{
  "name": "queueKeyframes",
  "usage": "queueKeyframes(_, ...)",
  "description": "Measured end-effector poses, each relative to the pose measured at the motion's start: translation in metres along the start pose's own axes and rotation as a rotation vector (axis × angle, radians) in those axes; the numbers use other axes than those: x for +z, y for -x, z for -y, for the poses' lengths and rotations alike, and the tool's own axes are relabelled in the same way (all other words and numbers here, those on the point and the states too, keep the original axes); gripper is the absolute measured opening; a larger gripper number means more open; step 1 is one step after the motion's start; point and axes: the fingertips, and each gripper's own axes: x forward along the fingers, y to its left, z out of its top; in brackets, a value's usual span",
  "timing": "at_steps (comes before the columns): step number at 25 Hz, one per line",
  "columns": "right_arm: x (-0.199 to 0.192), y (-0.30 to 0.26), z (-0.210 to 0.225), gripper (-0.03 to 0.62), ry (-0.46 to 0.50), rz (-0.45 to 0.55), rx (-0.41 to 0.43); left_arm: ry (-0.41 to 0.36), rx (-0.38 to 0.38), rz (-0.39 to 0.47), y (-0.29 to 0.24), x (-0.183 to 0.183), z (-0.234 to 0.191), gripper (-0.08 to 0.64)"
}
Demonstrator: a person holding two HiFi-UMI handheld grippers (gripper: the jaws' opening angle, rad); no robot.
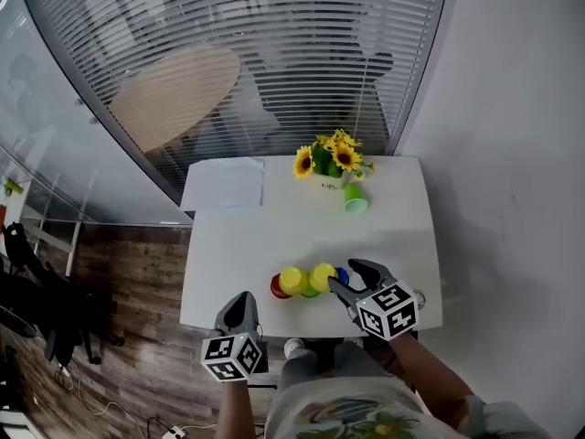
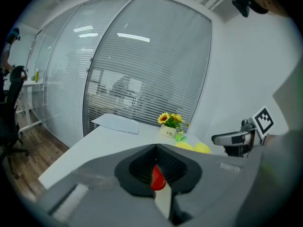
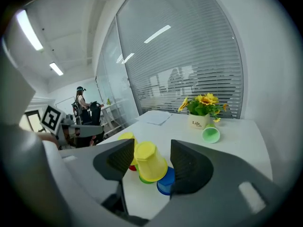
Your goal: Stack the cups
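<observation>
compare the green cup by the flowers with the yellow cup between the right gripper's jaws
The green cup lies on its side, mouth showing; the yellow cup stands tilted, base up. The green cup sits alone beside the flower pot; the yellow cup is bunched with other cups. Both rest on the table.

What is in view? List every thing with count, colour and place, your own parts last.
table: one, white, under everything
yellow cups: two, yellow, upside down in the near cluster
red cup: one, red, left end of the cluster
blue cup: one, blue, right end of the cluster
green cups: two, green, one on its side by the pot, one under a yellow cup in the cluster
flower pot: one, white with yellow sunflowers, far edge
paper: one, white, far left
left gripper: one, grey, shut and empty, near table edge
right gripper: one, grey, open around a yellow cup
</observation>
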Motion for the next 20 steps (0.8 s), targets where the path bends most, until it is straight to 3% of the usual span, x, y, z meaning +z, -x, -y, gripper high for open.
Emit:
queueKeyframes(10,0.067,-0.004,0.086,0.244,-0.125,0.052,-0.091,-0.007,0.001,0.028,-0.026,0.028,-0.008,0.006)
queueKeyframes(20,0.083,-0.047,0.153,0.244,-0.235,-0.055,-0.137,-0.032,0.012,0.029,-0.041,0.063,-0.002,0.006)
